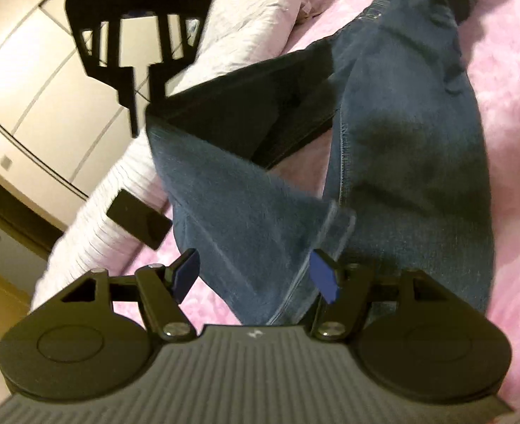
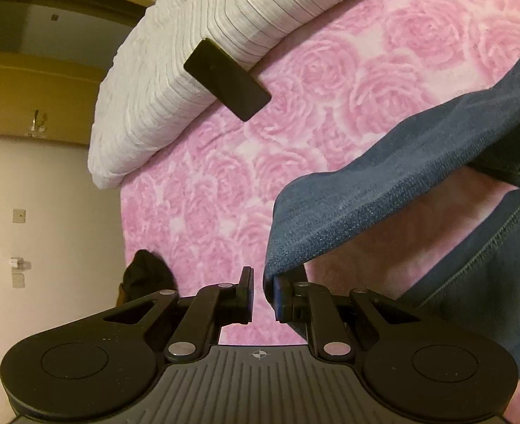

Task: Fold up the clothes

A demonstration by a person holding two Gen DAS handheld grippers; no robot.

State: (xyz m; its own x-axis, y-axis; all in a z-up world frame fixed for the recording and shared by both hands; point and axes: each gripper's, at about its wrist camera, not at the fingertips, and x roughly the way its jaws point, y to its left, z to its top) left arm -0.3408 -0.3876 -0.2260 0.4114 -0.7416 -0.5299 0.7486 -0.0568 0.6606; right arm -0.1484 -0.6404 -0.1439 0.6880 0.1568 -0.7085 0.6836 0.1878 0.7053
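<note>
jeans (image 1: 401, 148) half-doubled on the bed (image 2: 260, 148), one leg lifted | left tongs (image 1: 256, 279) spread, empty | right tongs (image 2: 263, 293) parted, hem resting on one finger | fold looks unfinished

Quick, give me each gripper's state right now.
Left gripper: open, fingers either side of the jeans, not clamped.
Right gripper: open, a jeans leg hem draped against its right finger.

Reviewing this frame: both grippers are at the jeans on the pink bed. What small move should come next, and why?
Probably close the right gripper on the hem of the jeans. Its jaws stand slightly apart with the denim edge draped over only one finger, so nothing is pinched yet. The left gripper is wide open above the other leg, so it holds nothing either.
</note>
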